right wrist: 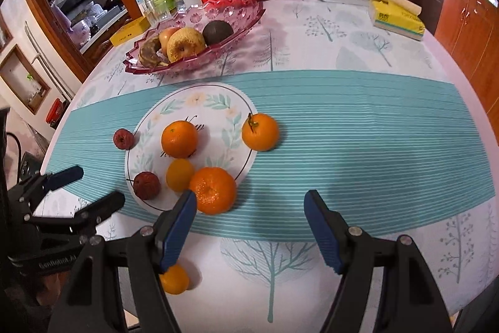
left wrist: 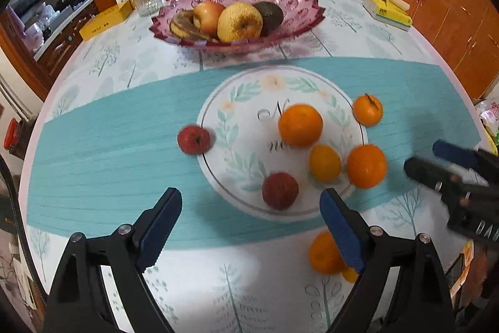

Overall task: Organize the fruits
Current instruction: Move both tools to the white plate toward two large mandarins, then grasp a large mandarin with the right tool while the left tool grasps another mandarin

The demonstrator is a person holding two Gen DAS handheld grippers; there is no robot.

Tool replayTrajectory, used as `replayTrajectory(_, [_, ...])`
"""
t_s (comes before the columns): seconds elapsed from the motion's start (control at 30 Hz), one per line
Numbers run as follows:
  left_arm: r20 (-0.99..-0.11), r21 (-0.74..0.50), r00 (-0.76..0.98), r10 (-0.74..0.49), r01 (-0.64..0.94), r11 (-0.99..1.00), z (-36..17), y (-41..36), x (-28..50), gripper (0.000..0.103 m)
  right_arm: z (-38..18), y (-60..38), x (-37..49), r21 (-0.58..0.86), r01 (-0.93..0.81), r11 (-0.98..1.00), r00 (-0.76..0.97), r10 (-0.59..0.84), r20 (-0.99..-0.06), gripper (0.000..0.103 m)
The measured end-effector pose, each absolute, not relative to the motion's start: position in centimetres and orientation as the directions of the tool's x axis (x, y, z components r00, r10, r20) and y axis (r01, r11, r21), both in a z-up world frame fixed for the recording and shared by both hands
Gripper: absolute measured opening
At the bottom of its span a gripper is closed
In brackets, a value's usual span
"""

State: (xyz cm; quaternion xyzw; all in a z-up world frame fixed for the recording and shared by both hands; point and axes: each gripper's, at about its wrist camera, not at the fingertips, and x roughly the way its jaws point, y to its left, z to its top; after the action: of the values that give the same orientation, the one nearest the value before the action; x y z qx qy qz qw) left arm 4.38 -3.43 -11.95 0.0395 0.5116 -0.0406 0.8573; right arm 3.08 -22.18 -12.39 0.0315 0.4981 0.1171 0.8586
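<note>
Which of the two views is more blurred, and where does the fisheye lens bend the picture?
Left wrist view: blurred, the fruits on the round mat smeared, the right gripper too. Right wrist view: sharper. Both: the teal runner bows, corners go dark.

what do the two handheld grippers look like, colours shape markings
Both match: the left gripper and right gripper have black angular plastic frames with silver pivot bolts and two tapered fingers faced with ribbed blue pads. White lettering is printed on each body, seen from the other gripper's camera. No cables or sleeves show.
</note>
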Motion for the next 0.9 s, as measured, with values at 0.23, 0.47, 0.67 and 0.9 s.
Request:
replayTrajectory(0.23, [-0.879,0.026,0.476,-0.041,0.133,0.991,-11.9,-3.7,7.2,0.081,-14.1,-20.3,4.0,0.184,-0.225,0.957,0.433,0.267,-0.861,0.072])
replayTrajectory(0.47, [-0.899,-0.028,0.427,-0.099,0.17,0.985,-12.7,-4.7,9.8,0.075,-16.0,-19.1,5.1,0.217,-0.255,0.942,0.386,0.305,-0.871,0.072])
replayTrajectory(0.67, [-0.912,-0.079,0.383,-0.144,0.18,0.98,-13.6,-5.5,11.7,0.072,-16.6,-19.1,5.6,0.264,-0.278,0.923,0.368,0.357,-0.859,0.046])
replayTrajectory(0.9, [-0.929,-0.121,0.324,-0.179,0.191,0.974,-14.9,-6.4,13.4,0.064,-16.3,-20.7,6.1,0.218,-0.218,0.951,0.407,0.291,-0.866,0.045])
